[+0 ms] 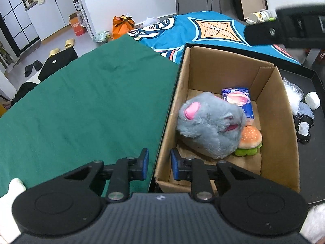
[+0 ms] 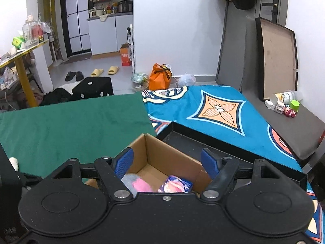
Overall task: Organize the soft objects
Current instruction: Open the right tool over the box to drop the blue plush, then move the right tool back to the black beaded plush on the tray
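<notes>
Plush mouse (image 1: 211,124) in cardboard box (image 1: 282,126): light, squashy, non-fragile; pinch fur bulk at 12 o'clock; left gripper (image 1: 159,165) narrowed astride box wall, grasping nothing; right gripper (image 2: 167,163) released, empty.

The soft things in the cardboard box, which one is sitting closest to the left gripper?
The grey plush; it lies nearer the left gripper than the burger toy.

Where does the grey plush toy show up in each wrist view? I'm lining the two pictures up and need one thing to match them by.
Left wrist view: the grey plush toy lies inside the cardboard box, right of centre, against a burger plush.
Right wrist view: only a sliver of the toy, grey and pink, shows low at centre, just above the gripper body.
Shared landmark: the green cloth left of the box.
</notes>
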